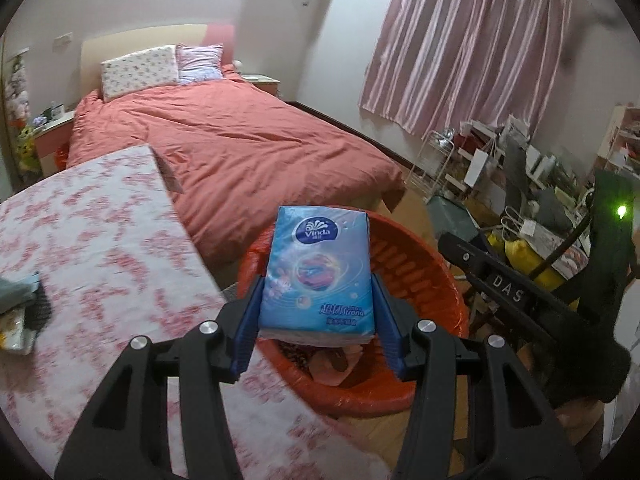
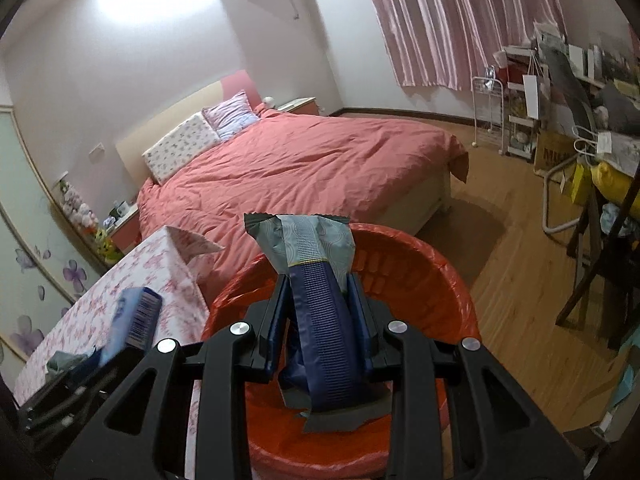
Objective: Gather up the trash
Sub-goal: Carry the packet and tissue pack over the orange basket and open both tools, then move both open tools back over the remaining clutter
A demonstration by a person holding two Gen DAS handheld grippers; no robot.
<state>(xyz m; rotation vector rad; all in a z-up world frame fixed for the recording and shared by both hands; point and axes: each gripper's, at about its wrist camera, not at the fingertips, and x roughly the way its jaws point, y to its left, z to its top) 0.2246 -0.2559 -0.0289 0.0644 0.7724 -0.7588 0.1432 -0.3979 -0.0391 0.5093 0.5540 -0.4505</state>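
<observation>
My left gripper (image 1: 318, 312) is shut on a blue Vinda tissue pack (image 1: 318, 268) and holds it above the near rim of an orange-lined bin (image 1: 416, 264). Some trash lies in the bin's bottom. My right gripper (image 2: 320, 312) is shut on a dark blue and grey snack wrapper (image 2: 316, 280), held over the same bin (image 2: 424, 280). The tissue pack (image 2: 134, 320) and left gripper also show at the left in the right wrist view. The right gripper's black body (image 1: 520, 296) shows at the right of the left wrist view.
A table with a pink floral cloth (image 1: 92, 248) stands left of the bin, with a few items (image 1: 20, 312) at its left edge. A bed with a red cover (image 1: 240, 148) lies behind. Cluttered shelves and chairs (image 2: 580, 140) fill the right side, beyond wooden floor (image 2: 512, 280).
</observation>
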